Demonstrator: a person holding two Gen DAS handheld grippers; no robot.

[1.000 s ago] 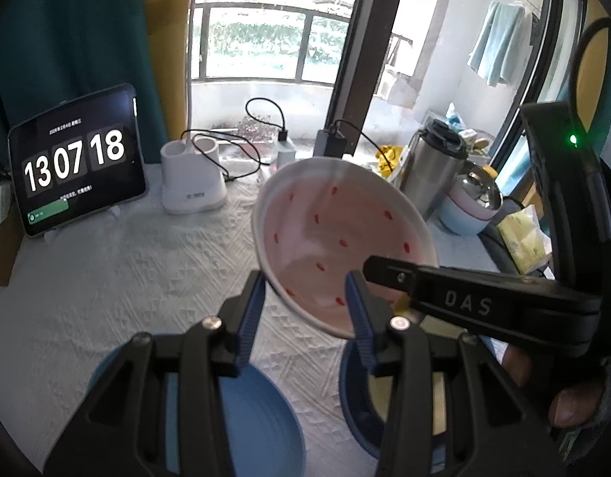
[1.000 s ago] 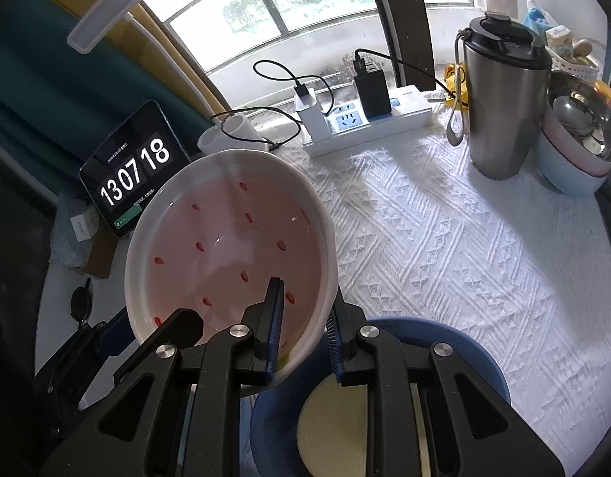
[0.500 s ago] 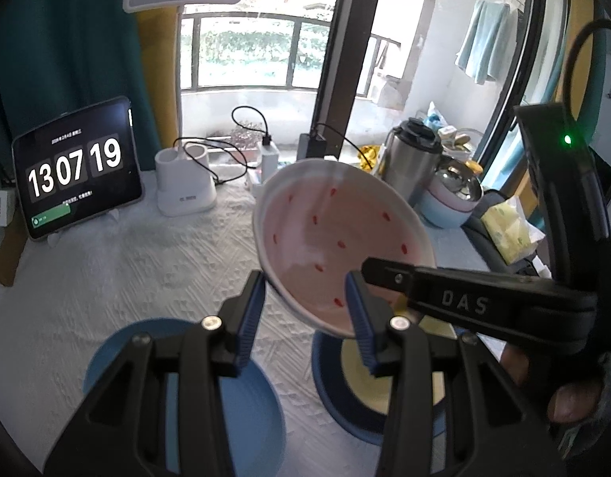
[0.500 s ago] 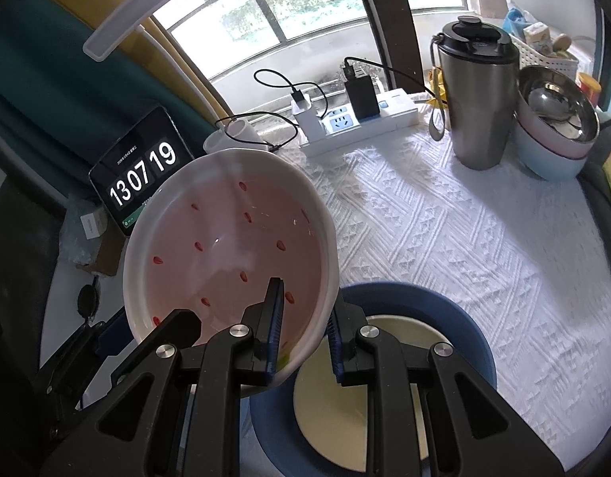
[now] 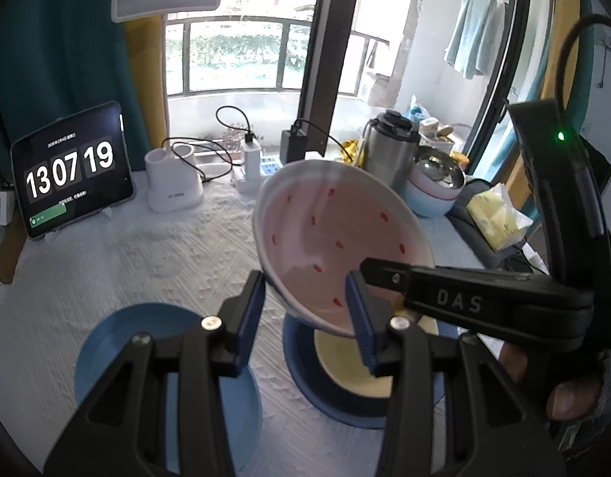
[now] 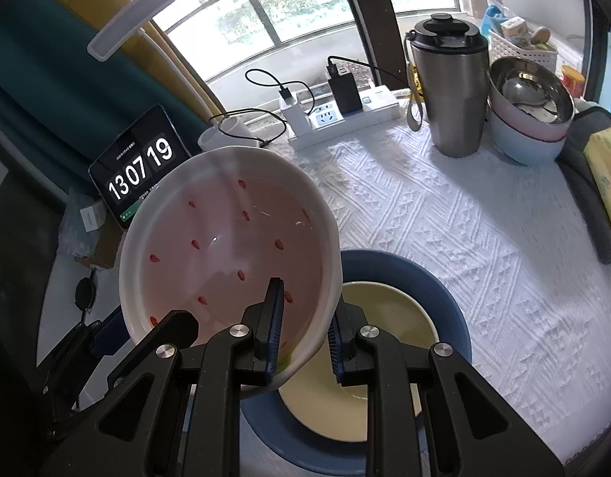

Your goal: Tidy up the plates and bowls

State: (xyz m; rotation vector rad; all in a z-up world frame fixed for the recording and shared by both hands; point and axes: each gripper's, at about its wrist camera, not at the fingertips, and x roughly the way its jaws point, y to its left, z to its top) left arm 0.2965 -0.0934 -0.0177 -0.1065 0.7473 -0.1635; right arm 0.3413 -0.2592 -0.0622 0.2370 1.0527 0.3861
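One pink bowl (image 6: pixel 229 254) tilted, cavity facing camera | right gripper (image 6: pixel 303 326) jaws clamp rim | left gripper (image 5: pixel 305 314) jaws apart, empty

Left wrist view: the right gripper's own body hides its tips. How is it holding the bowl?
Observer: The right gripper pinches the bowl at its near rim, one pad inside and one outside.
Operator: Anything on the yellow plate behind that gripper?
Observer: No. The yellow plate, nested in the blue plate, shows bare there.
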